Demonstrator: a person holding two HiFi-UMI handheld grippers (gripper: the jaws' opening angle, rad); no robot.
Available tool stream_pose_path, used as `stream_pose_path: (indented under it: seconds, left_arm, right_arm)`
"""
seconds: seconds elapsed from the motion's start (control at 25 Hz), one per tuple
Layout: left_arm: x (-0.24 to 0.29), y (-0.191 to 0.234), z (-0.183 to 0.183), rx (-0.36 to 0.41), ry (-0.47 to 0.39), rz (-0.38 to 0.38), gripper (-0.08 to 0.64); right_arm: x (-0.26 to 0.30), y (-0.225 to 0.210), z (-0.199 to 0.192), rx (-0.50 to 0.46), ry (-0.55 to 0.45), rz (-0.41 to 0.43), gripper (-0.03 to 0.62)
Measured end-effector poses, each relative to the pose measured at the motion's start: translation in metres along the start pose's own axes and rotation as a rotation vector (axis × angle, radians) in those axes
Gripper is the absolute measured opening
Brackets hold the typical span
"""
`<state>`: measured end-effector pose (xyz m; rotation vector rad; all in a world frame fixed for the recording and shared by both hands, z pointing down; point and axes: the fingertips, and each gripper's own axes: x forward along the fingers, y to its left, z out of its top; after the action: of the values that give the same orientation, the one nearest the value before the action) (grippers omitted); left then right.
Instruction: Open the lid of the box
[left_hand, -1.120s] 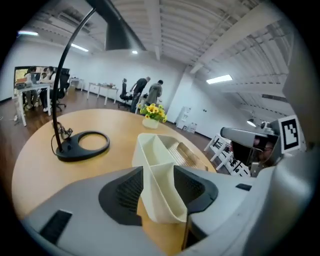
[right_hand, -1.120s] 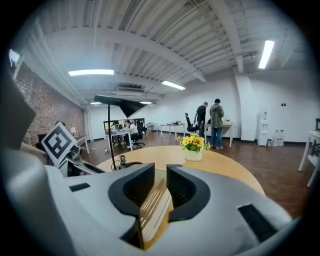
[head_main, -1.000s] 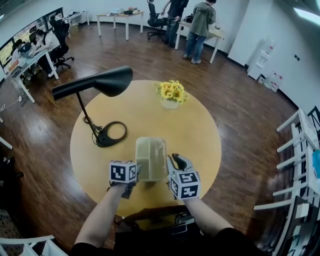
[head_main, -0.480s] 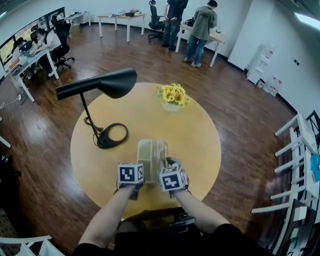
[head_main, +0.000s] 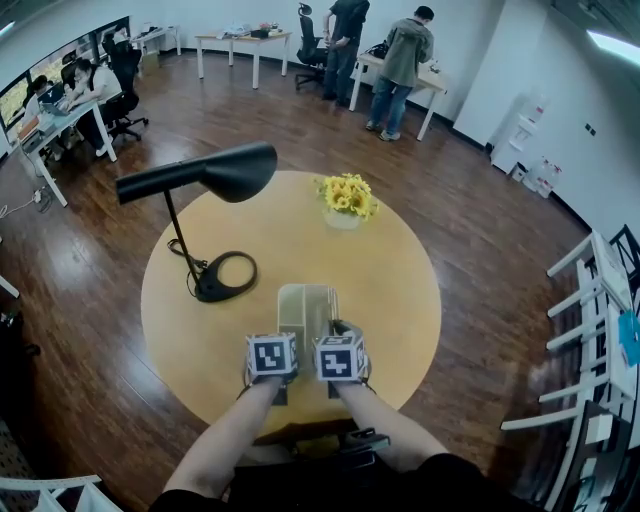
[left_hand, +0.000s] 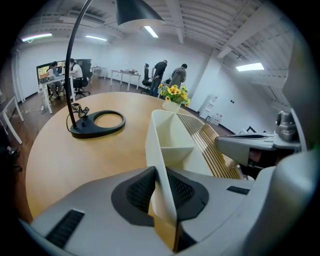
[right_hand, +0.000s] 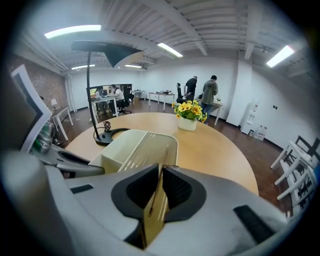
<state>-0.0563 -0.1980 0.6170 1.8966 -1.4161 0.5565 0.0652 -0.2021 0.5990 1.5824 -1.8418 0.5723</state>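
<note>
A pale cream box (head_main: 306, 305) stands on the round wooden table (head_main: 400, 270); its slatted lid (left_hand: 207, 145) covers the right part, and divided compartments show open on the left. My left gripper (head_main: 276, 338) is at the box's near left corner. Its jaws are closing, and the pads press on the thin left wall (left_hand: 161, 150) standing between them at my left gripper (left_hand: 161, 189). My right gripper (head_main: 338, 336) is at the near right corner, jaws also closing. At my right gripper (right_hand: 161, 187) the pads pinch the thin right edge (right_hand: 156, 202) beside the slats.
A black desk lamp (head_main: 215, 172) with a ring base (head_main: 226, 273) stands left of the box. A pot of yellow flowers (head_main: 345, 196) sits at the table's far side. People stand and sit at desks far behind on the wooden floor.
Both grippers came in from the box's two sides to its near corners, side by side. Their jaws closed onto the left wall and the right edge.
</note>
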Motion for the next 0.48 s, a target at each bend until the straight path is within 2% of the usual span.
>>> stream_pose_path:
  seconds: [0.16,0.32,0.48]
  left_arm:
    - [0.000,-0.004,-0.001,0.023,-0.004,0.035,0.026]
    - [0.000,0.001,0.002,0.003,-0.024,0.045,0.025]
    - [0.000,0.002,0.000,-0.004,-0.018,0.039,0.026]
  right_arm:
    - [-0.012,-0.004,0.017,0.036,-0.081,-0.006,0.014]
    - [-0.021,-0.011,0.037,0.073,-0.160,0.013,0.014]
    - [-0.035,-0.046,0.050,0.134,-0.226,0.017,0.014]
